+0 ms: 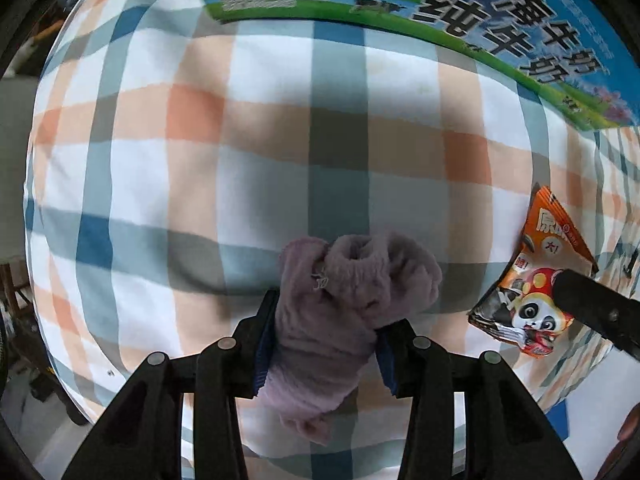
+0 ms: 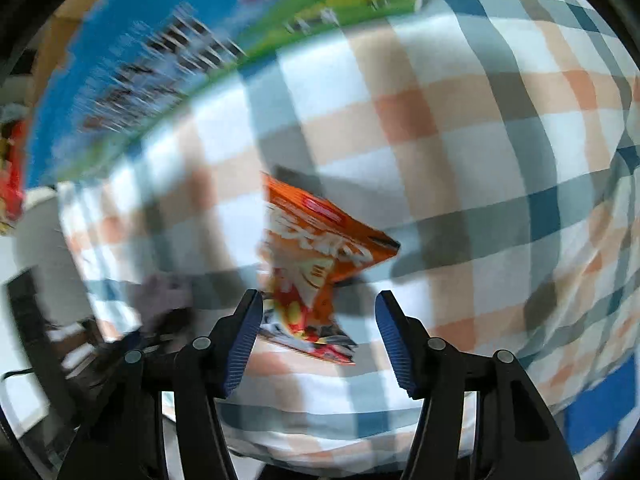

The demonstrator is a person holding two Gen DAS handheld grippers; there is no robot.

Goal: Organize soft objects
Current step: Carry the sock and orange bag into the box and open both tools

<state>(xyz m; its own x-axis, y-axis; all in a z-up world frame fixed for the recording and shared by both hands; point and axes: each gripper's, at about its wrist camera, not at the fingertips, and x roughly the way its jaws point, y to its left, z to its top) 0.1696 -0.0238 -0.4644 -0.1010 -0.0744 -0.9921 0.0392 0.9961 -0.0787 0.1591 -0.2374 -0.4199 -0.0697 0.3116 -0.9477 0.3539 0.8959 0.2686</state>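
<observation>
My left gripper (image 1: 326,340) pinches a purple fuzzy sock (image 1: 344,300) between its fingers, above the plaid cloth (image 1: 200,140). My right gripper (image 2: 319,336) has its fingers spread around the orange snack packet (image 2: 320,248), which lies on the cloth. The milk carton box (image 1: 500,12) stands at the far side; I cannot see inside it.

A checked cloth (image 1: 248,152) spreads beneath a milk carton (image 1: 500,12) printed blue and green.

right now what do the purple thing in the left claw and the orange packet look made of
Purple thing: fuzzy fleece or plush knit, matte, with a nappy pile and soft folds. Orange packet: likely thin plastic film, glossy and printed, creased with a crimped edge.
</observation>
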